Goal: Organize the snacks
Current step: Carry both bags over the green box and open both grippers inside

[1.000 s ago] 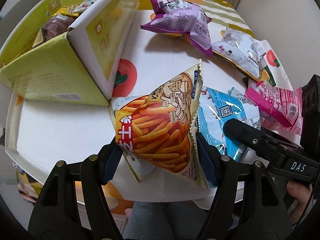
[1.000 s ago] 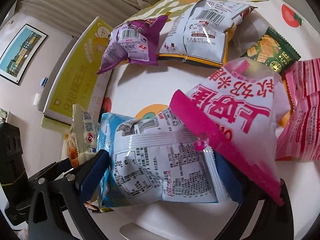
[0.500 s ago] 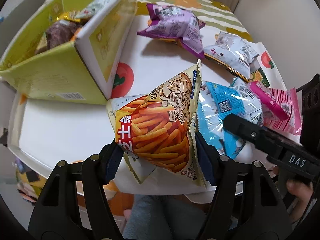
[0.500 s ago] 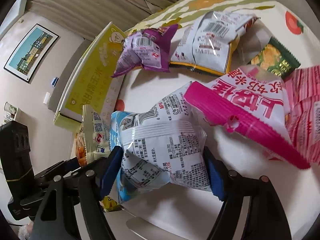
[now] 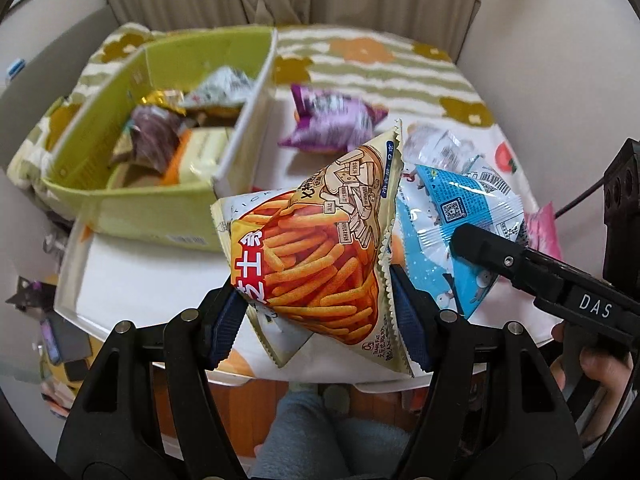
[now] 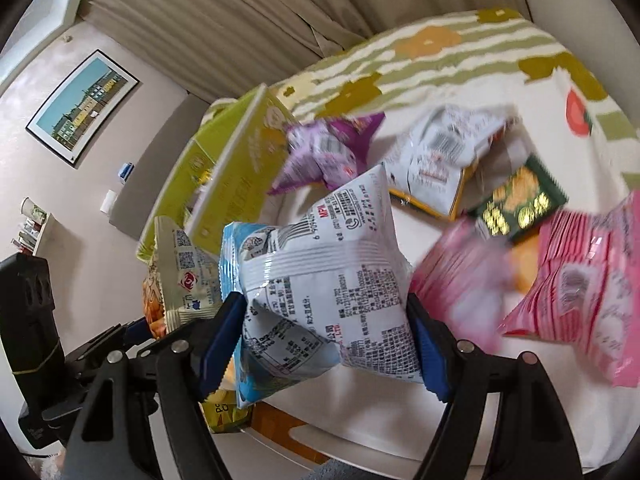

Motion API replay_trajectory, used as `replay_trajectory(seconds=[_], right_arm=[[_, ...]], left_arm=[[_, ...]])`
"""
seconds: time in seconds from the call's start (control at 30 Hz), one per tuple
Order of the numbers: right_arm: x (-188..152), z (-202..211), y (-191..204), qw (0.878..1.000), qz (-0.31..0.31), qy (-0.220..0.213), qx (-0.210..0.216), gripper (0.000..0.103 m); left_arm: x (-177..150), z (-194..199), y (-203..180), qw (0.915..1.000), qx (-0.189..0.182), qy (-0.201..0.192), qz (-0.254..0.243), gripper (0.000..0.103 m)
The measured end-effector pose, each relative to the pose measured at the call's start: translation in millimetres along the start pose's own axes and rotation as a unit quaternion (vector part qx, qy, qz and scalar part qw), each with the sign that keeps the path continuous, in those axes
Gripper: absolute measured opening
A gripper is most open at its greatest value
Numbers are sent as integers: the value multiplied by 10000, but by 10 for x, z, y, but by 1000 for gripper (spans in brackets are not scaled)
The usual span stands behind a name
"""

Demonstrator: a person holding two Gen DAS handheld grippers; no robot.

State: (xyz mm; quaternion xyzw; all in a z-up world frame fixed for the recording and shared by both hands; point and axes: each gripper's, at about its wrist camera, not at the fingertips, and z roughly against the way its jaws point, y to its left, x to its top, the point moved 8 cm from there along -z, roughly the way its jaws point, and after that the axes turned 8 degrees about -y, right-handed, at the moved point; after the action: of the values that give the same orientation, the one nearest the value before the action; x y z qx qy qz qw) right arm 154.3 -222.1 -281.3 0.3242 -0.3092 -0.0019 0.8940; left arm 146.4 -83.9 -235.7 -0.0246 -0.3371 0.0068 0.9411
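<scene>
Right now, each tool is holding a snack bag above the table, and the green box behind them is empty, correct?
Not quite. The green box is not empty: the left wrist view shows several snack packets inside. The rest holds: the left tool grips the orange fries bag, the right tool the blue-and-white bag.

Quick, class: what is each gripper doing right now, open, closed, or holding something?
Left gripper: shut on the orange snack bag.
Right gripper: shut on the blue-and-white snack bag.
</scene>
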Motion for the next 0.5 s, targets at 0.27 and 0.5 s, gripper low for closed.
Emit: replay_trajectory(seconds=[0.27, 0.5], right_arm=[[335, 199, 413, 9983, 491, -298, 30, 74], [621, 210, 864, 9949, 860, -534, 8, 74]], left_arm=[[406, 397, 277, 9983, -34, -513, 292, 65], [835, 584, 711, 9945, -36, -982, 361, 65]])
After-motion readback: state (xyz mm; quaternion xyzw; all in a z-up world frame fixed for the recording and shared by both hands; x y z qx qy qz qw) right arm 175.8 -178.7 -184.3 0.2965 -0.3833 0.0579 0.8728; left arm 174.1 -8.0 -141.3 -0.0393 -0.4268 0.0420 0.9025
